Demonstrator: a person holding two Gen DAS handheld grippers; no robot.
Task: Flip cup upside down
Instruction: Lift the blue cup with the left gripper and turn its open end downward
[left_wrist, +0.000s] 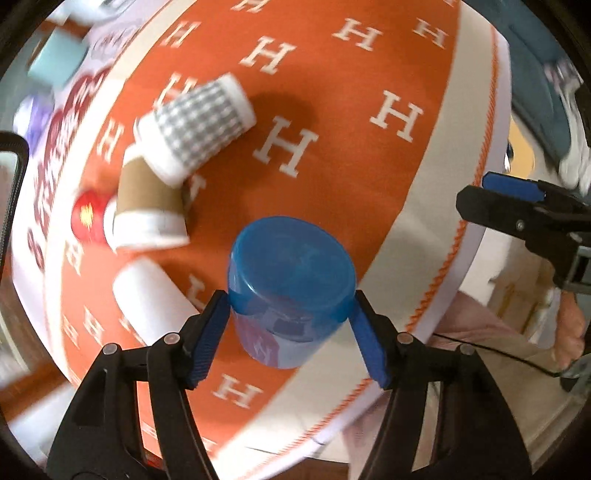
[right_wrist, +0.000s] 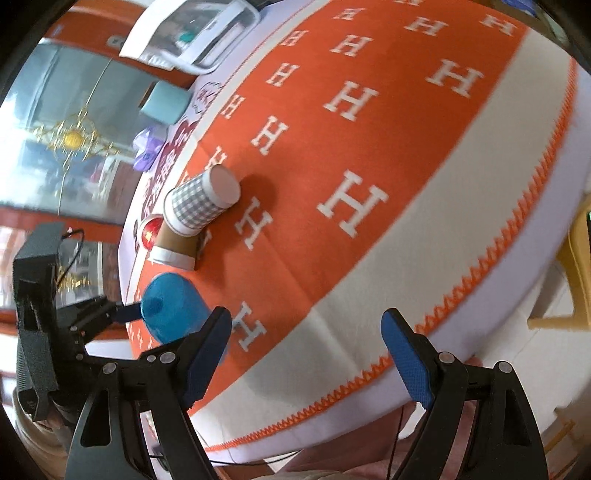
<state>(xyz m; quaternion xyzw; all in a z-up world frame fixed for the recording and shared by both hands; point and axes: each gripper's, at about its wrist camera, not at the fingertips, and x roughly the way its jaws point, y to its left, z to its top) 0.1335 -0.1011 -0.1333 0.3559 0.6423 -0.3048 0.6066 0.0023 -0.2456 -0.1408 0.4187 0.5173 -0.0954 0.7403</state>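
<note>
Gripping the blue cup (left_wrist: 291, 291) base-up above the orange cloth (left_wrist: 332, 110), left gripper (left_wrist: 290, 314) fingers pinch its sides; right gripper (right_wrist: 306, 354) gapes empty; risk: slick plastic slipping onto nearby paper cups (left_wrist: 195, 125).

Five cups are sitting in view: one blue plastic cup (left_wrist: 291, 291), one gray checked paper cup (left_wrist: 195, 127), one brown-sleeved paper cup (left_wrist: 149, 210), one plain white cup (left_wrist: 151, 299), and one pale teal cup (left_wrist: 55, 61). Two grippers are showing, the left gripper (left_wrist: 291, 321) and the right gripper (right_wrist: 306, 354). One orange tablecloth (left_wrist: 351, 129) is lying under the cups, one red round thing (left_wrist: 88, 218) is sitting beside them, and one clear plastic box (right_wrist: 199, 33) is standing at the far edge.
</note>
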